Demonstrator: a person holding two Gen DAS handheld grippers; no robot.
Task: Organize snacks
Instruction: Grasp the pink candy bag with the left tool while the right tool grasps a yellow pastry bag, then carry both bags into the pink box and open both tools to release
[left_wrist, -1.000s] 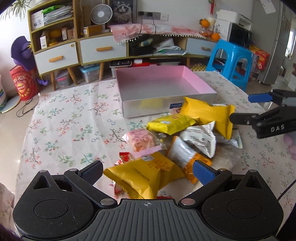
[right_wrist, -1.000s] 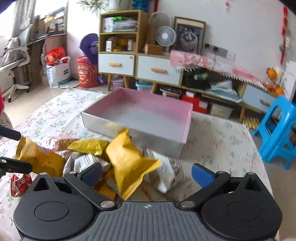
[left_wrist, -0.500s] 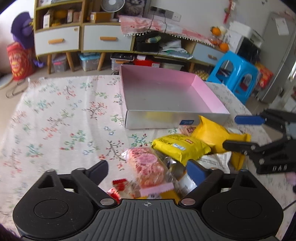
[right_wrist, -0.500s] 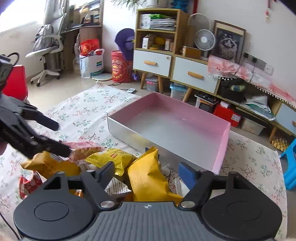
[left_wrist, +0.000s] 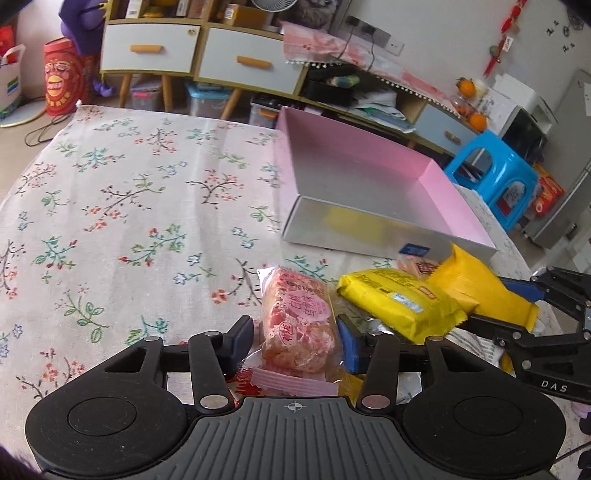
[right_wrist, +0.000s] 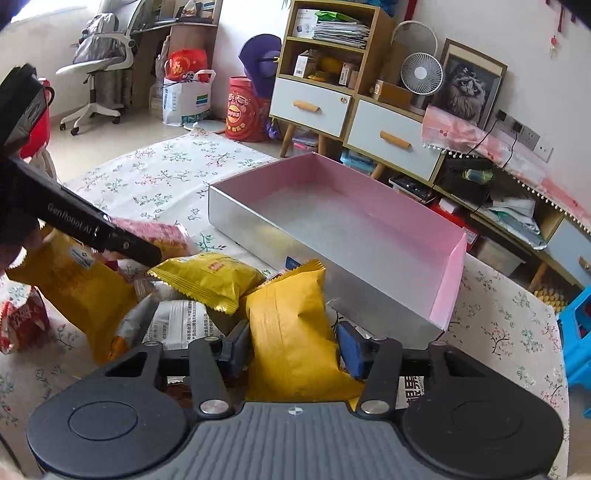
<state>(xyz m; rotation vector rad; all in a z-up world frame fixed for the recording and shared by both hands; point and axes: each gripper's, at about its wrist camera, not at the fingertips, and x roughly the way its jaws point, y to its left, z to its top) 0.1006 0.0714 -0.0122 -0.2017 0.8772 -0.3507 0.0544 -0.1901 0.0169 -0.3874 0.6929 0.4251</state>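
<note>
The left gripper (left_wrist: 293, 341) tilts down at the snack pile low in the left wrist view, its jaws having just closed around a pink snack pack (left_wrist: 299, 325); both blue pads appear to press its sides, though the wrapper's clear edge makes the contact hard to judge. The right gripper (right_wrist: 291, 349), likewise angled down, has just closed its jaws on an upright yellow packet (right_wrist: 291, 332). The pink tray (right_wrist: 369, 229) lies at centre, just beyond the pile, on the floral tablecloth (left_wrist: 129, 206). Only the right wrist view shows a red wrapper (right_wrist: 22, 325) at its left edge and the white printed packet (right_wrist: 177, 325). Only the left wrist view shows a blue stool (left_wrist: 498, 181) at its right.
</note>
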